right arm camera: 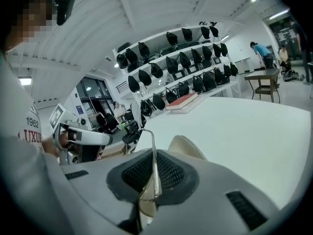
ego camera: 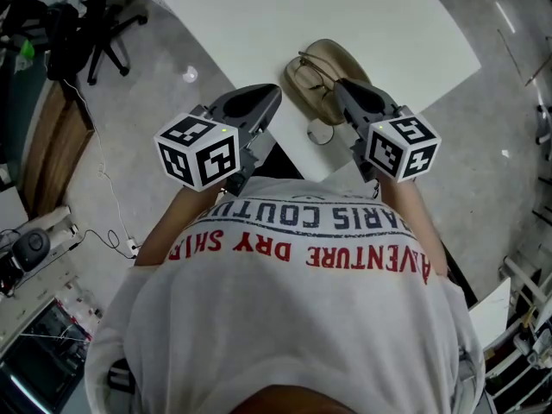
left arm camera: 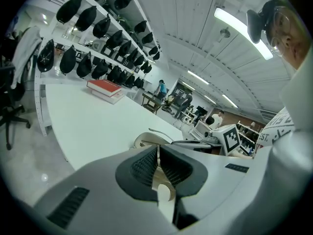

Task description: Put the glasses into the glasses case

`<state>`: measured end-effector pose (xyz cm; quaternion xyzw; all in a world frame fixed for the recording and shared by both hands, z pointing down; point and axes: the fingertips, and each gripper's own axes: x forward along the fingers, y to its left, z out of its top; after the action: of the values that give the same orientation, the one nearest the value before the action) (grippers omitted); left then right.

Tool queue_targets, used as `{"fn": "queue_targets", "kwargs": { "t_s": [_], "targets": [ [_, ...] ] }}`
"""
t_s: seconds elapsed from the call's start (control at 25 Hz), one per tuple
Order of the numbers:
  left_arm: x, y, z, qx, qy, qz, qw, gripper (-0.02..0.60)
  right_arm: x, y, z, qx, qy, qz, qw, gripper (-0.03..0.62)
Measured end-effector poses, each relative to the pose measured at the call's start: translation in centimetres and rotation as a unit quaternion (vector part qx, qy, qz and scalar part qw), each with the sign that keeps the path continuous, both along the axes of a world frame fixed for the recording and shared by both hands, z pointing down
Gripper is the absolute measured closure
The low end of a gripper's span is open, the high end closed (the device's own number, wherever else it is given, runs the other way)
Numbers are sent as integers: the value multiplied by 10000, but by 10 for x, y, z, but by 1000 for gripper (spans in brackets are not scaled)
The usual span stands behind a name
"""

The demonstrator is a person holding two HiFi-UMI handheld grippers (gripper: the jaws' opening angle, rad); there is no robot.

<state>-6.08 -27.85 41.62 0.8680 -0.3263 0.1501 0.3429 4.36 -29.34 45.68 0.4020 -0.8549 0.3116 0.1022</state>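
1. A white table [ego camera: 259,15] carries the things. It stands on a grey, glossy floor [ego camera: 147,93], and a black office chair [ego camera: 99,33] stands off its far left corner.
2. The tan glasses case [ego camera: 336,59] lies open near the table's near edge. The thin-framed glasses [ego camera: 312,80] are over it, at its near end.
3. The right gripper [ego camera: 341,86] has its fingers closed on the glasses. In its own view a wire temple [right arm camera: 153,151] rises from between the pads, with the case [right arm camera: 188,146] just beyond.
4. The left gripper [ego camera: 274,93] hovers just left of the case. Its fingers are drawn together with nothing gripped.
5. Wall shelves [left arm camera: 98,48] behind the table hold rows of black rounded items, and a red book [left arm camera: 103,86] lies on the table's far end.
6. Strip lights [left arm camera: 242,33] run along a white panelled ceiling.
7. Farther off, a person in blue [right arm camera: 259,50] bends over another table [right arm camera: 266,75].
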Motion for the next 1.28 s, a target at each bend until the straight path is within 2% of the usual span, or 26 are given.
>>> {"fn": "queue_targets", "kwargs": {
  "t_s": [0.6, 0.96, 1.04, 1.2, 1.28],
  "targets": [
    [-12, -18, 10, -148, 49, -65, 9999, 545, -9, -11, 45, -549, 378, 62, 9978, 559],
    [-17, -16, 17, -201, -86, -76, 9997, 545, -20, -7, 56, -480, 931, -202, 9943, 557],
    [-18, -15, 17, -199, -75, -67, 9998, 545, -25, -5, 55, -451, 890, -246, 9947, 531],
    [-14, -10, 16, -187, -75, -19, 9998, 545, -27, -2, 51, -379, 813, -224, 9957, 405],
    [-12, -7, 13, -166, -77, -2, 9998, 545, -23, 0, 47, -306, 847, -167, 9958, 369]
  ]
}}
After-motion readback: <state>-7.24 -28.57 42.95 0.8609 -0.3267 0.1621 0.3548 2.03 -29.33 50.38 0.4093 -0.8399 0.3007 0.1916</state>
